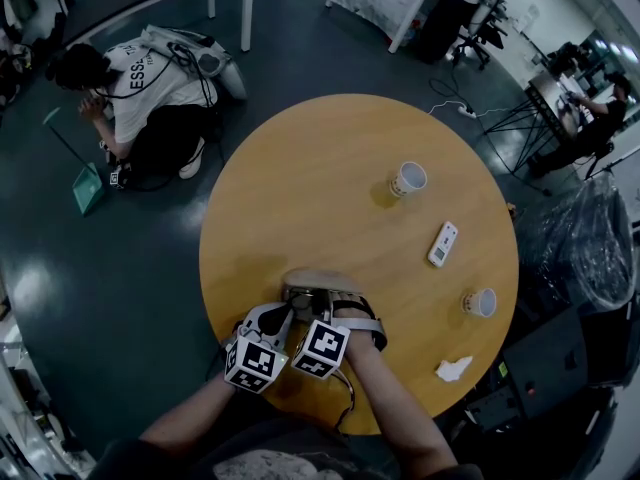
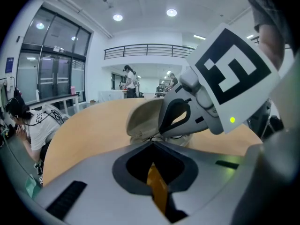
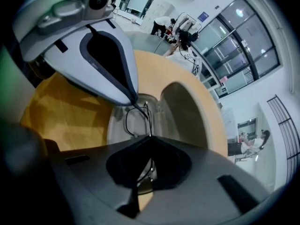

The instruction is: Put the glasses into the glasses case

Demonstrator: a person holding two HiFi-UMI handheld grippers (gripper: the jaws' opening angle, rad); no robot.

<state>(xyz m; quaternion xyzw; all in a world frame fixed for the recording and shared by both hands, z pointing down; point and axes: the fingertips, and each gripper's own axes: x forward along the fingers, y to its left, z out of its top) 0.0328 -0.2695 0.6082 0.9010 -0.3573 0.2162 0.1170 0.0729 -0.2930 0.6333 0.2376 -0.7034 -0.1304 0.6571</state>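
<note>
An open grey glasses case (image 1: 322, 281) lies on the round wooden table (image 1: 300, 178) near its front edge. Both grippers meet over it. My right gripper (image 3: 149, 137) is shut on the thin black-framed glasses (image 3: 136, 121), which hang over the case's tray (image 3: 117, 130) beside the raised lid (image 3: 183, 111). My left gripper (image 2: 152, 142) is shut too; its tip touches the frame, and a thin black wire shows right at the jaws. In the head view the left gripper (image 1: 285, 308) and right gripper (image 1: 318, 303) sit side by side and hide the glasses.
A paper cup (image 1: 407, 179) stands past the table's centre, a small white device (image 1: 442, 244) lies to the right, another cup (image 1: 480, 302) is near the right edge, and a crumpled tissue (image 1: 453, 369) lies at the front right. A person (image 1: 150, 88) crouches on the floor.
</note>
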